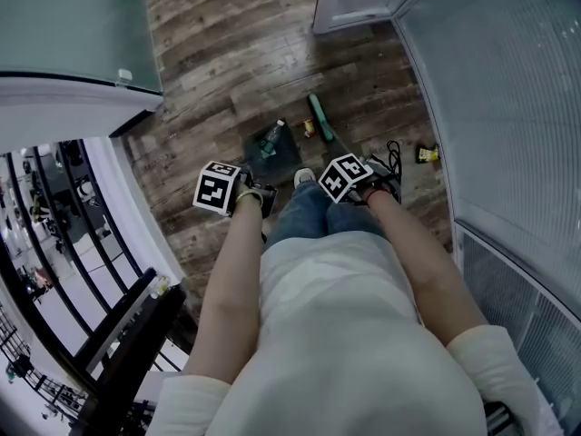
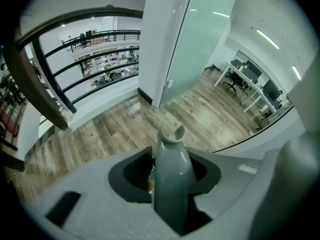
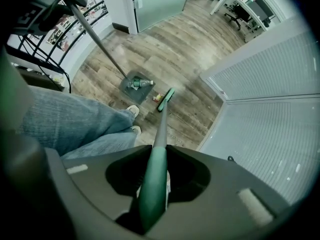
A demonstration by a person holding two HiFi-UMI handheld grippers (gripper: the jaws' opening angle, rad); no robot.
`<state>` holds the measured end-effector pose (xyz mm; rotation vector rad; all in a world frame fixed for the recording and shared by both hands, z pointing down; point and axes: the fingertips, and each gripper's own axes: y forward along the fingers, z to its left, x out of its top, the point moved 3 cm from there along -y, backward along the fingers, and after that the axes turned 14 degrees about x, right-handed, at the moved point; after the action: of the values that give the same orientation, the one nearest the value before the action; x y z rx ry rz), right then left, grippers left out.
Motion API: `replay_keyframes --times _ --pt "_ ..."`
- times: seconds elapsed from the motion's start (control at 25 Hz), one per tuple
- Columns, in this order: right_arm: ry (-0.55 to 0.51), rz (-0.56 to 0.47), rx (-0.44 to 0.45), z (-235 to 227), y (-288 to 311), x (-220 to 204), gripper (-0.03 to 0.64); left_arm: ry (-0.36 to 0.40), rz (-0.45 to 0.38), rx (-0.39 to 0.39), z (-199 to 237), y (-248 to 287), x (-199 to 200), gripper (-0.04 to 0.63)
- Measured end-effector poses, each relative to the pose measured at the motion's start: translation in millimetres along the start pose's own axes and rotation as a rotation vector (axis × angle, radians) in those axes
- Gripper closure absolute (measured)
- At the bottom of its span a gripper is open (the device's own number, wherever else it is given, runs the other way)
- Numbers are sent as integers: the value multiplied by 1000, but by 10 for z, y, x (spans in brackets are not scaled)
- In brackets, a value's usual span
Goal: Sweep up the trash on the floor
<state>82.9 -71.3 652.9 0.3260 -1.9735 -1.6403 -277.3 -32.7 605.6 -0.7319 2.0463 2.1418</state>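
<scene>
While the right gripper [image 3: 155, 186] clamps the broom [image 3: 162, 119] and the left gripper [image 2: 172, 194] grips the dustpan [image 1: 259, 163] handle, the wrapper [image 1: 310, 128] lies just beside the dustpan; a hard flick could skid it past, or roll the bottle [image 1: 271, 136] out

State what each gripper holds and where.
The left gripper clamps the dustpan handle near its top end; the right gripper clamps the broom handle on its green upper grip.
</scene>
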Motion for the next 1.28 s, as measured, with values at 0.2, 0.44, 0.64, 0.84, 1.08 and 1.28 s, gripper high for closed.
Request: replay_keyframes --times 0.2,0.44,0.64,0.84,1.08,1.28 --pt "3 1 9 155 -4 38 520 -8 4 -9 -17 11 5 456" --pt "19 -16 68 357 -9 93 520 -13 9 -13 -39 27 12 454" --pt "49 -36 118 436 -14 107 520 -13 8 -14 -44 29 0 453" --pt "49 -46 148 516 -34 124 520 -17 11 -19 -41 19 -6 451" --pt "35 -65 205 680 -61 185 520 -21 13 -25 -40 25 -6 449" --pt "10 -62 199 751 -82 215 520 -21 14 -25 -48 21 -8 448"
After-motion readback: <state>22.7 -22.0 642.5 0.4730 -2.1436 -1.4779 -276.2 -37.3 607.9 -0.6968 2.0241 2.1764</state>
